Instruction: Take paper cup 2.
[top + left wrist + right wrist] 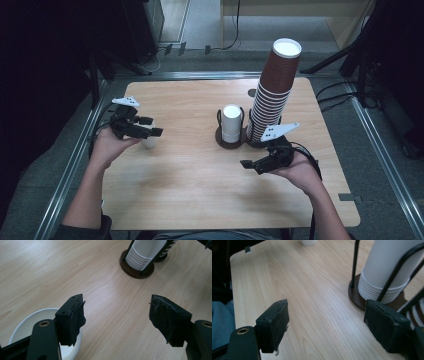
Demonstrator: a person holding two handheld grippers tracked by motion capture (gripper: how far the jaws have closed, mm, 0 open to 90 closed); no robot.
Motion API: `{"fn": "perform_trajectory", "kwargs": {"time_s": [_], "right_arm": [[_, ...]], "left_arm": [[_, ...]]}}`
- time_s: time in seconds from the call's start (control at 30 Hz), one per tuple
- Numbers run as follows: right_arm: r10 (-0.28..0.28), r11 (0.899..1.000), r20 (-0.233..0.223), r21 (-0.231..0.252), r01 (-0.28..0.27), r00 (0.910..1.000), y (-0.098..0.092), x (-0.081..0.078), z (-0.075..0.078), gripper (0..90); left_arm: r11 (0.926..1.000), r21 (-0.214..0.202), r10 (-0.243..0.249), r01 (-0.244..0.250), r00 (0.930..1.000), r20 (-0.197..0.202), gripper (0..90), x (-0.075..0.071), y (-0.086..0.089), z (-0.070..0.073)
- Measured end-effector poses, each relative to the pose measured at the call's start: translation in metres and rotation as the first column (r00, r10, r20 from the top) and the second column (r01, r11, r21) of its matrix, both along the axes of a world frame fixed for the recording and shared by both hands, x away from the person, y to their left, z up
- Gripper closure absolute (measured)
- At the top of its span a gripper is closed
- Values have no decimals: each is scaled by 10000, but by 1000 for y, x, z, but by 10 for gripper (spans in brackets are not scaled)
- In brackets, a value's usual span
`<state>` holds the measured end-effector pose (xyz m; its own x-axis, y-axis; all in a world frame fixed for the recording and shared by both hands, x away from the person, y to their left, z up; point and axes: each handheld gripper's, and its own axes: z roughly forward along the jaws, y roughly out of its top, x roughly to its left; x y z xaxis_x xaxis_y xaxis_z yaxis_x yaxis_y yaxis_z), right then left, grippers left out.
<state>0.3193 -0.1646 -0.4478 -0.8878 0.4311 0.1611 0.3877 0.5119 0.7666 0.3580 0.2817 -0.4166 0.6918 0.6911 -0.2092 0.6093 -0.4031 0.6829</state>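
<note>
Brown cup stack (274, 90) tall from above.

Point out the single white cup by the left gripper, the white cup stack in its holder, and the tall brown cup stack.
Single white cup (30, 322), left gripper view, inner wall.
White cup stack (231, 122), high view, side.
Brown cup stack (275, 85), high view, side.

Both grippers' jaws apart, empty.

white cup (150, 142), brown cup stack (272, 95), pale wood table (200, 185)
</note>
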Motion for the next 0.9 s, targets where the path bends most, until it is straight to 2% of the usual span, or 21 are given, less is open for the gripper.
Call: {"fn": "perform_trajectory", "kwargs": {"time_s": [0.17,0.2,0.3,0.5,0.6,0.73,0.77,0.9], "right_arm": [[-687,9975,-97,143,689,9976,-10,4,8,185],[-797,9967,22,139,796,9968,-12,4,10,185],[-665,9977,162,166,663,9977,-19,4,14,185],[-930,9957,285,40,930,9953,-32,5,24,185],[-1009,9949,272,52,1008,9945,-38,8,31,175],[-1065,9943,209,-19,1066,9941,-43,11,40,173],[-1113,9937,341,-78,1116,9932,-49,11,51,173],[-1371,9901,514,-243,1385,9892,-57,15,69,174]], "left_arm": [[9994,-66,-339,340,9994,47,282,-4,-13,2],[9991,-83,-407,407,9991,74,282,-4,-15,2],[9980,-161,-618,618,9981,46,280,-6,-22,1],[9938,189,-1094,1093,9940,82,289,-9,-37,-3],[9920,30,-1262,1262,9920,38,288,-10,-44,-6],[9900,110,-1404,1404,9901,28,288,-9,-51,-7],[9894,29,-1455,1455,9894,-13,288,-9,-54,-8],[9855,78,-1695,1696,9855,-74,284,-10,-62,-11]]}}
